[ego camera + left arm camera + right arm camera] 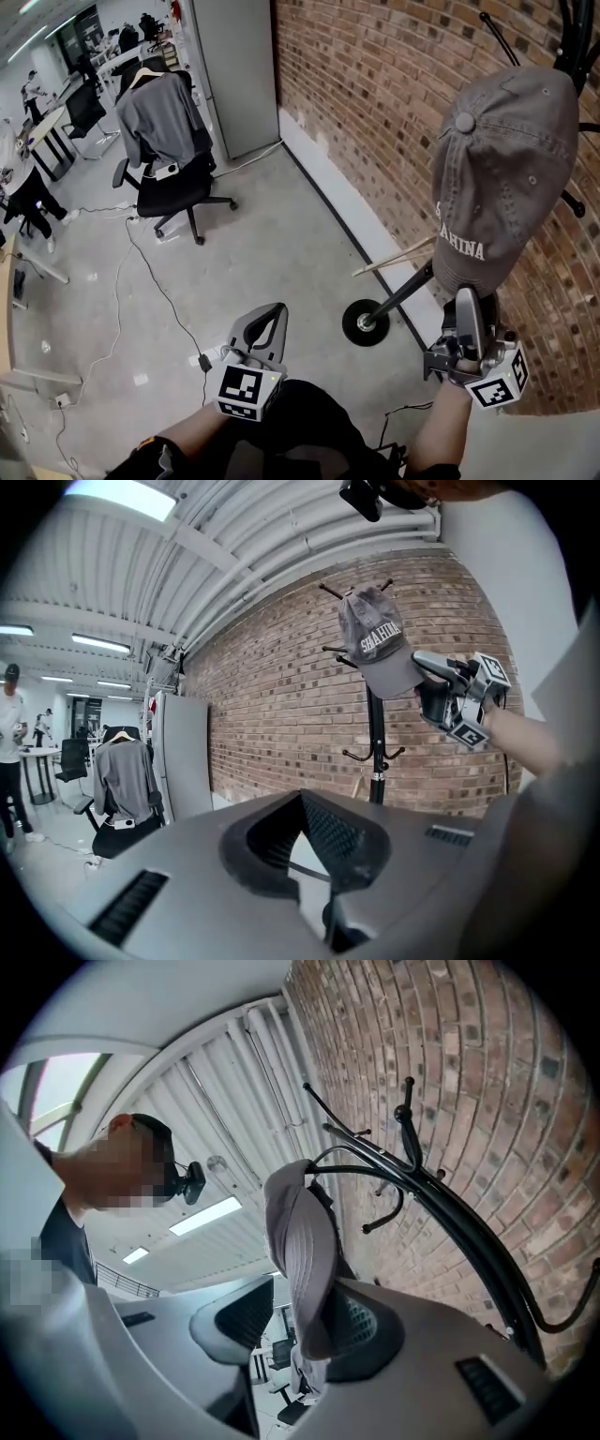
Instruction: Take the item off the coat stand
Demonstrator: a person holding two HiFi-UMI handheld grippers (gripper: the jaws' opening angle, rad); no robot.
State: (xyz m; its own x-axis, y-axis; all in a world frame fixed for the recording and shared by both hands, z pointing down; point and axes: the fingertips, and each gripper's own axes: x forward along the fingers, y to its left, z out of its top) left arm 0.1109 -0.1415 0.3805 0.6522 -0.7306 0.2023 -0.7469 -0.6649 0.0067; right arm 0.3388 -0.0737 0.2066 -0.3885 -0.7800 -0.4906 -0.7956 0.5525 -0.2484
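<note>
One grey cap (506, 159), one black coat stand (398, 295), two tools, the left tool (269, 323) and the right tool (467, 307), one grey top (161, 117), two office chairs (178, 192).

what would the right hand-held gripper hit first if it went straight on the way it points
The grey cap: its brim lies between the open jaws of the right hand-held gripper, so going on would likely run it deeper onto the cap; the coat stand is beyond, depth unclear.

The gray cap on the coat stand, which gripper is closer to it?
Right. The right gripper sits at the brim of the gray cap, with the brim between its open jaws. The left gripper is lower and off to the side, clear of the cap.
</note>
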